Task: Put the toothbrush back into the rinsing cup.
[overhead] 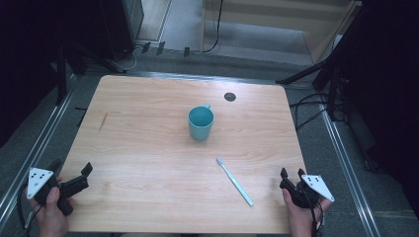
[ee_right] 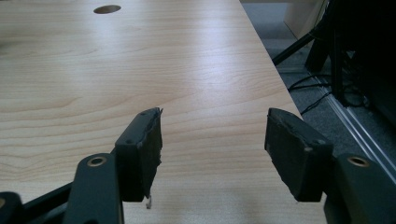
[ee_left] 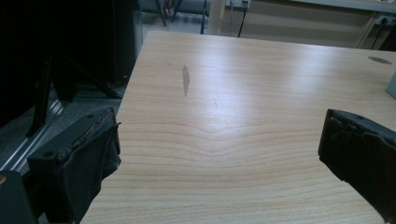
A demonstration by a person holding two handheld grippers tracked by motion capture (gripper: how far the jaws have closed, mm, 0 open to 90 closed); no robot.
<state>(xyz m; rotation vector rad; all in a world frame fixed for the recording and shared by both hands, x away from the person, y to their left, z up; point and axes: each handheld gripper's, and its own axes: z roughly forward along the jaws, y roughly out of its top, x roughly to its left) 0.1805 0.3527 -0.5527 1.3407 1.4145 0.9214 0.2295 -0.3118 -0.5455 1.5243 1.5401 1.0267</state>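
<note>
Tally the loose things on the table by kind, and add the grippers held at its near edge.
Cup, teal, upright: 1
Toothbrush, pale blue, lying flat: 1
Grippers, left gripper and right gripper, both with jaws apart and nothing between them: 2
Total: 4

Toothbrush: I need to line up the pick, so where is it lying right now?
In the high view the toothbrush lies flat on the table, right of centre near the front edge, between the teal cup and the right gripper.
</note>
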